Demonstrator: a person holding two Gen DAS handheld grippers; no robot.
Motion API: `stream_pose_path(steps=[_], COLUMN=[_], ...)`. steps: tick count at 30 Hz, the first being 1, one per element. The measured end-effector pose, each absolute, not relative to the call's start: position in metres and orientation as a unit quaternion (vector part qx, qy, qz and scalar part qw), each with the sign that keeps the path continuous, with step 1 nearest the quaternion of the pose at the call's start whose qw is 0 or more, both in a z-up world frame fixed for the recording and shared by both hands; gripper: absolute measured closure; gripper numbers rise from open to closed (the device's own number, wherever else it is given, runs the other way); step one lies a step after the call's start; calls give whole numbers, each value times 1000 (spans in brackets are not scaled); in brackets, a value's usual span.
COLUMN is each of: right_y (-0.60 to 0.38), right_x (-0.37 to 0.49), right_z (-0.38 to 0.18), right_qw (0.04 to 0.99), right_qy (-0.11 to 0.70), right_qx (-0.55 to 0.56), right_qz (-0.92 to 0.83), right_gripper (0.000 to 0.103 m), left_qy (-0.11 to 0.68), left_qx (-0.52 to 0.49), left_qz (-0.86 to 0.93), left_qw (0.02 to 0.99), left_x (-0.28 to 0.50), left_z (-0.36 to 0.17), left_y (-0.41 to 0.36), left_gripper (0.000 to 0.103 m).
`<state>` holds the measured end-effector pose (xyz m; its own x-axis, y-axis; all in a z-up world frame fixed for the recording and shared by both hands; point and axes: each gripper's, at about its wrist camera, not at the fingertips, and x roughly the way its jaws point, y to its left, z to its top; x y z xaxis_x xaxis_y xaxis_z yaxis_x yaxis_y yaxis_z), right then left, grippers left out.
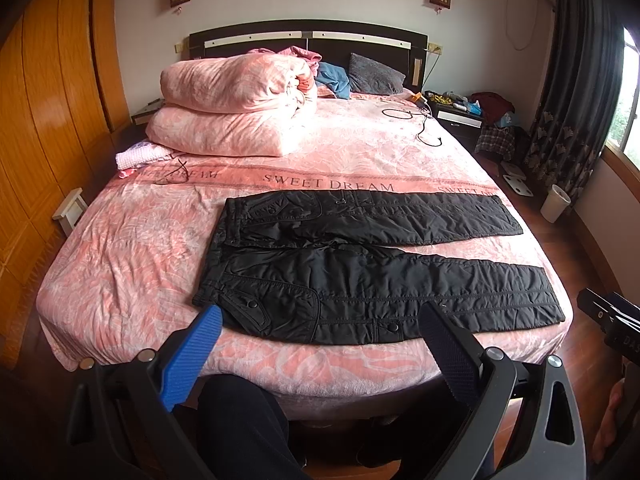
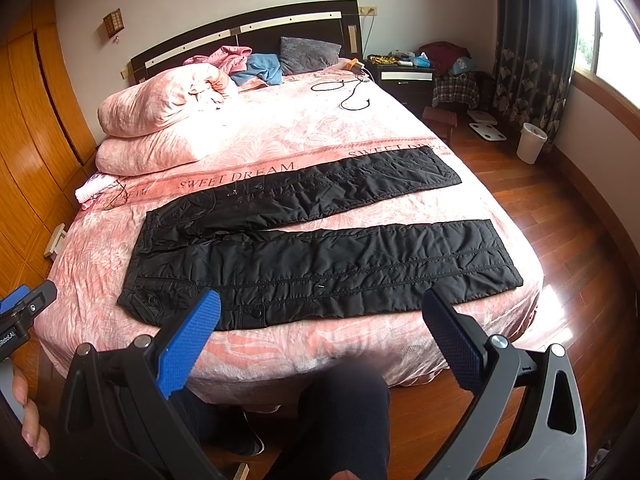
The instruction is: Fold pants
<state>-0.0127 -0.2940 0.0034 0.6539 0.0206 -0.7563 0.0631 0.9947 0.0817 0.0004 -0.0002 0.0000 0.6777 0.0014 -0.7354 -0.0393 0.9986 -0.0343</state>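
Black quilted pants lie flat on the pink bed, waist to the left, both legs spread apart and pointing right. They also show in the right wrist view. My left gripper is open and empty, held off the bed's near edge in front of the near leg's hip pocket. My right gripper is open and empty, held off the near edge in front of the near leg. Each gripper has one blue and one black finger. The right gripper's body shows at the left wrist view's right edge.
A folded pink duvet is stacked at the bed's far left. A black cable lies at the far right. Pillows and clothes sit by the headboard. A wooden wardrobe stands left. A nightstand, white bin and wooden floor are right.
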Motion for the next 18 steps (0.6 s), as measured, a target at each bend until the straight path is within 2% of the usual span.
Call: stream_pose_path(steps=[5,18], right_y=[-292,-294], right_x=[-13,-13], right_z=[6,8], right_qw=[908,911], right_qy=[416,411], right_qx=[48,44], right_qz=[-13,-15], right_gripper=[2,2], left_qy=[402,408], left_qx=[-24,-23], left_qz=[8,5], left_qw=[915,912], left_x=[4,4], left_z=[11,-1], left_y=[7,-3], left_gripper=[4,4])
